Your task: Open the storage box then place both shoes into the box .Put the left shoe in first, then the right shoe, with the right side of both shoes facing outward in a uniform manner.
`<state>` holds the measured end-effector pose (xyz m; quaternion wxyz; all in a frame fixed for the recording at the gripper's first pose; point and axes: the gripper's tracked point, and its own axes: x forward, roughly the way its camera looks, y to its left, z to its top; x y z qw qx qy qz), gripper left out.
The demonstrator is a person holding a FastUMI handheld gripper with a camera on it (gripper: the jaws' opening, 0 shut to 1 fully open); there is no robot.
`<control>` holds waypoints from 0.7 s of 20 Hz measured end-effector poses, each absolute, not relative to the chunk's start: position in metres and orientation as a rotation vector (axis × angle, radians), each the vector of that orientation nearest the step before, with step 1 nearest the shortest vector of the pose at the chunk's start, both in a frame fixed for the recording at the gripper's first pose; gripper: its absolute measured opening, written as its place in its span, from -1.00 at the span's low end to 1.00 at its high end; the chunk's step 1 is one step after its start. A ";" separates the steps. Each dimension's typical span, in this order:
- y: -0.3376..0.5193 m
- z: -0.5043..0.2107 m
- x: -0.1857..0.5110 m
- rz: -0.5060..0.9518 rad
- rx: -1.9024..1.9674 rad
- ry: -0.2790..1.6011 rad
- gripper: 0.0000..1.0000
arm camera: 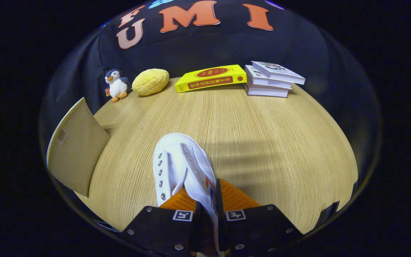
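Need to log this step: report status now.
Gripper jaws shut on white canvas lace-up shoe, pinching its side wall. Beige storage box lid open beside the shoe. Light wooden table ahead, books and toys beyond.

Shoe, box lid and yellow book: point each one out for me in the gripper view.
Shoe (172, 157): gripper view, on the toe cap, ahead of the fingers.
Box lid (75, 150): gripper view, on the flat panel of the raised lid.
Yellow book (211, 79): gripper view, on the front cover.
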<state>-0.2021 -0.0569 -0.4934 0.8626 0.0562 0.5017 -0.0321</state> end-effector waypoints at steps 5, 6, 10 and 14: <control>-0.054 -0.493 -0.199 -0.063 0.158 1.102 -0.94; -0.052 -0.490 -0.197 -0.076 0.171 1.102 -0.97; -0.033 -0.463 -0.180 -0.069 0.182 1.050 -0.98; -0.004 -0.426 -0.161 -0.049 0.188 1.011 -0.98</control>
